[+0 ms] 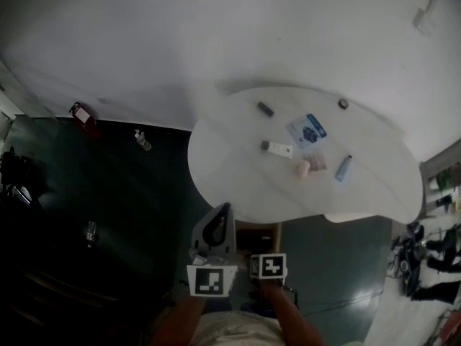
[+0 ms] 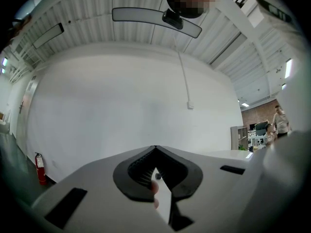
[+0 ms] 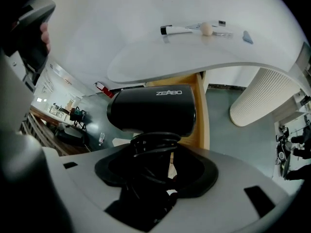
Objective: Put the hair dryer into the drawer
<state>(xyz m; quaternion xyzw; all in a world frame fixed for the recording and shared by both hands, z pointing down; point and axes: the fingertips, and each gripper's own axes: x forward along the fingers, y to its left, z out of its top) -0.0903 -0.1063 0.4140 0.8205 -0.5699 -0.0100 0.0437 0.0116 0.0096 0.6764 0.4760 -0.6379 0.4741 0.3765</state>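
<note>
A black hair dryer point(image 3: 151, 111) with its cord coiled round the handle fills the middle of the right gripper view. My right gripper point(image 3: 156, 152) is shut on that handle and points steeply down. Just beyond the dryer lies the open wooden drawer point(image 3: 198, 111), under the rim of the white table point(image 3: 146, 64). In the head view the drawer point(image 1: 258, 236) shows below the table's near edge, with the right gripper's marker cube point(image 1: 268, 265) in front of it. My left gripper point(image 1: 225, 209) is held level beside it, jaws shut with nothing between them point(image 2: 155, 150).
On the table point(image 1: 238, 186) lie a white tube point(image 1: 277, 148), a blue-and-white packet point(image 1: 308, 130), a blue tube point(image 1: 343, 168) and a pink ball point(image 1: 302, 169). A ribbed white pedestal point(image 3: 262, 101) stands right of the drawer. A fire extinguisher point(image 1: 83, 115) and a bottle point(image 1: 142, 140) are on the dark floor.
</note>
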